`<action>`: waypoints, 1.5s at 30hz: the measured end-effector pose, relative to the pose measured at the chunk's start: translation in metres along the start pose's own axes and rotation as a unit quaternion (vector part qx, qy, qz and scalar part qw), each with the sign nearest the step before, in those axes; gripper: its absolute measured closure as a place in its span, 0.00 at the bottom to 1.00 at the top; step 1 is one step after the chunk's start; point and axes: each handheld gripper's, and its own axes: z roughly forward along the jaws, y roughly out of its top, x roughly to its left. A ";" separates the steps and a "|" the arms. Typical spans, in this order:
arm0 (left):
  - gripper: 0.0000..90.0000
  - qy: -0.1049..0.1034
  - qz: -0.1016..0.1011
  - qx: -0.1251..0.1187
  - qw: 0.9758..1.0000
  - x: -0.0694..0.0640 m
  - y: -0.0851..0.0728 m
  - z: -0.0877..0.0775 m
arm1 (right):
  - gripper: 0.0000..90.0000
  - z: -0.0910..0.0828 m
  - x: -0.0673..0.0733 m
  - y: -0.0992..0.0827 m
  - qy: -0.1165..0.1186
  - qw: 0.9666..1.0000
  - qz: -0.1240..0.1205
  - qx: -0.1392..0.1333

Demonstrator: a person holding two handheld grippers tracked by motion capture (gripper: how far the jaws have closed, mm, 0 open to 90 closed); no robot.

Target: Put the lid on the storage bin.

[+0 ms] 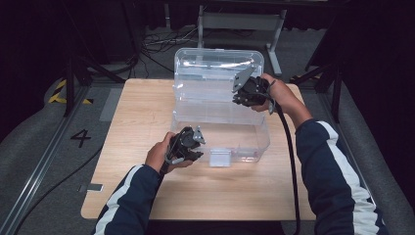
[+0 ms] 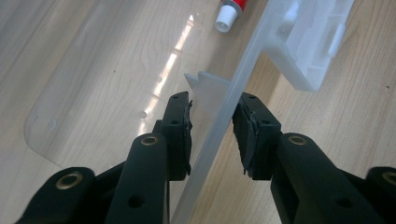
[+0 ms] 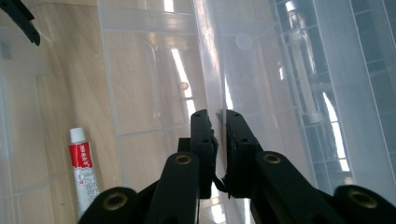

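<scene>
A clear plastic storage box (image 1: 220, 134) stands on the wooden table (image 1: 137, 112) with its lid (image 1: 215, 63) raised upright at the back. My left gripper (image 1: 198, 147) is at the box's front left corner. In the left gripper view its jaws (image 2: 212, 126) stand on either side of the box's rim (image 2: 243, 70) and are shut on it. My right gripper (image 1: 240, 95) is at the lid's right side. There its jaws (image 3: 218, 135) pinch the lid's thin edge (image 3: 208, 56). A red and white tube (image 3: 84, 172) lies on the box's floor (image 2: 229, 11).
The box's white front latch (image 1: 219, 157) (image 2: 317, 46) hangs at the middle of its front wall. Bare tabletop lies to the left of and in front of the box. Cables and metal stands are on the floor beyond the table's far edge.
</scene>
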 end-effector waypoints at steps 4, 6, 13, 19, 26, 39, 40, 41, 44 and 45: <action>0.74 0.001 -0.002 0.000 1.000 0.000 0.000 0.000 | 0.94 -0.001 0.003 0.000 -0.001 1.000 -0.006 0.001; 0.74 0.002 -0.002 0.000 1.000 0.000 0.000 0.000 | 0.94 -0.002 0.004 -0.001 0.000 1.000 -0.003 -0.004; 0.74 0.002 -0.001 -0.001 1.000 0.000 0.000 0.000 | 0.93 -0.004 0.007 -0.002 0.000 1.000 -0.005 -0.007; 0.74 0.002 0.000 -0.001 1.000 -0.001 0.000 0.000 | 0.92 -0.005 0.010 -0.004 0.003 1.000 -0.006 -0.012; 0.73 0.006 0.001 -0.003 1.000 -0.001 0.000 0.000 | 0.91 -0.006 0.014 -0.008 -0.002 1.000 0.002 -0.027; 0.72 0.011 -0.003 -0.005 1.000 -0.003 -0.001 0.001 | 0.90 -0.009 0.022 -0.011 0.003 0.999 0.005 -0.036; 0.72 0.010 -0.002 -0.005 1.000 -0.002 -0.001 0.001 | 0.90 -0.009 0.022 -0.011 0.004 0.999 0.002 -0.038; 0.72 0.012 -0.002 -0.006 1.000 -0.003 -0.001 0.001 | 0.90 -0.009 0.023 -0.012 0.004 0.999 0.006 -0.040; 0.72 0.012 -0.003 -0.006 1.000 -0.003 -0.001 0.001 | 0.89 -0.010 0.025 -0.014 0.010 0.999 0.008 -0.047; 0.72 0.011 -0.002 -0.006 1.000 -0.003 -0.001 0.001 | 0.89 -0.010 0.025 -0.015 0.012 0.999 0.008 -0.050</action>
